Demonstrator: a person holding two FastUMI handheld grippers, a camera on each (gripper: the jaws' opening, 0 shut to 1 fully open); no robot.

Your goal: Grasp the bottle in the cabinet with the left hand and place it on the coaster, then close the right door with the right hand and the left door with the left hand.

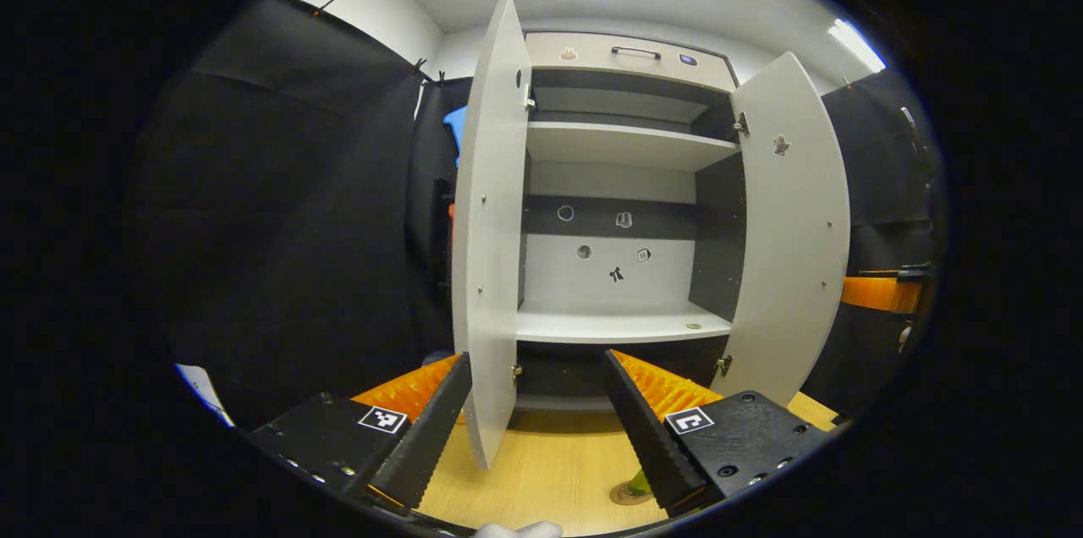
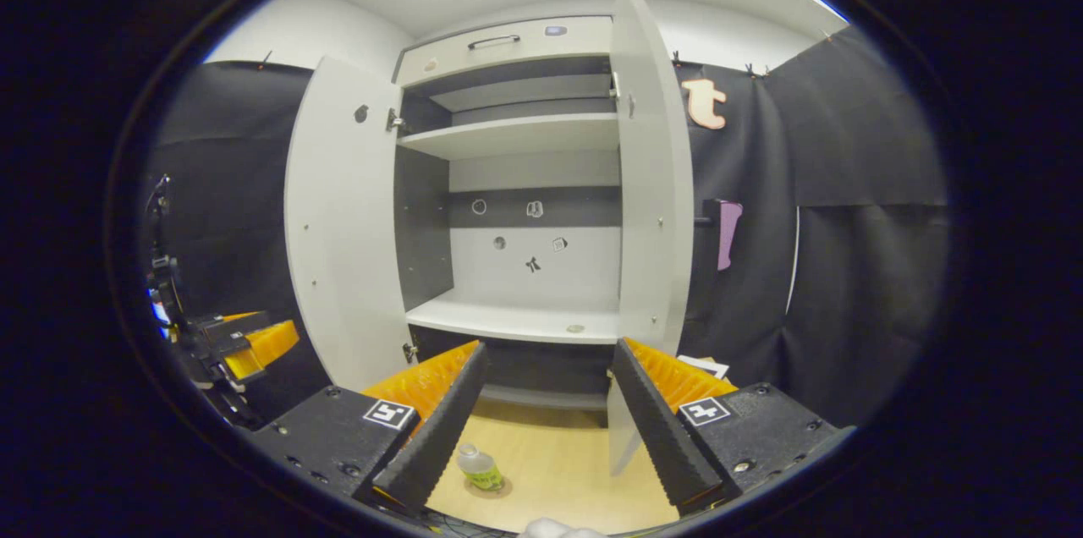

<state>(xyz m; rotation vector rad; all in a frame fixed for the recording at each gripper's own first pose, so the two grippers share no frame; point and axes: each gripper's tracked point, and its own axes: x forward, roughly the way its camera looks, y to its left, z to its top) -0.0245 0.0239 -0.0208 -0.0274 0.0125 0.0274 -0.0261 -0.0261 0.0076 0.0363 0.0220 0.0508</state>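
Bottle [image 2: 479, 467]: small, clear, pale cap, yellow-green label (print too small to read), standing upright on the coaster [image 2: 486, 488] on the wooden tabletop [image 2: 558, 470] before the cabinet [image 2: 516, 183], whose two doors stand open. Left tool [image 1: 541, 419] and right tool [image 2: 541, 411] both aim level at the cabinet. Each is spread wide, holding nothing.

No readable words, brand names or numbers anywhere. Only square black-and-white coded markers on the left gripper [image 1: 536, 436] and right gripper [image 2: 541, 428] bodies, plus small dark stickers, too tiny to decipher, on the back panel of the pale grey open cabinet [image 1: 609, 267].
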